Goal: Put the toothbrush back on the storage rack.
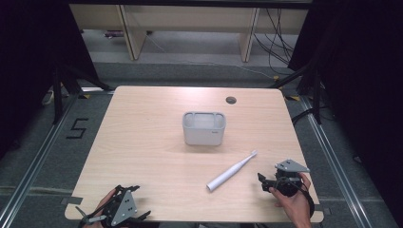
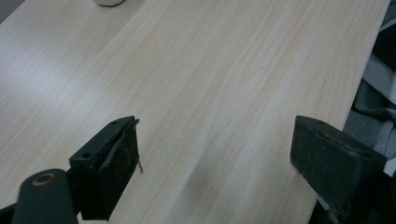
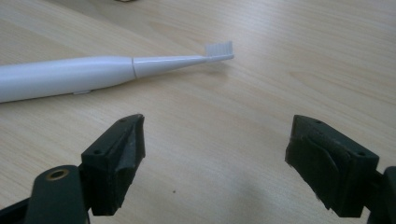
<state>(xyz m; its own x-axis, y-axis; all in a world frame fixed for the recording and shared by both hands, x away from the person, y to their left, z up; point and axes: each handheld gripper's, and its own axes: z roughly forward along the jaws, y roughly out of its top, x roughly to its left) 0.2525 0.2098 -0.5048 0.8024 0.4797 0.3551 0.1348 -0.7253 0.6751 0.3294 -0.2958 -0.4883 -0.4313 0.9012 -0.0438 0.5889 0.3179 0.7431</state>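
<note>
While the electric toothbrush [image 1: 232, 171] lies flat on the table [image 1: 142, 156], the right gripper [image 1: 267, 183] sits just beside it, jaws apart. Well away from the toothbrush, the left gripper [image 1: 138, 202] also gapes, holding nothing.

Down at the near left corner, the person's left hand [image 1: 105, 209] grips the left gripper [image 1: 135, 202], its grey three-cornered plate turned up and its black jaws pointing off to the right. In the left gripper view those jaws stand wide apart with nothing between them. Over on the near right, the right hand [image 1: 293, 202] comes up from the bottom edge, holding the right gripper [image 1: 264, 183] with its jaws aimed left. They are spread wide too, nothing clamped, pads bare, hanging low over the wood.
</note>
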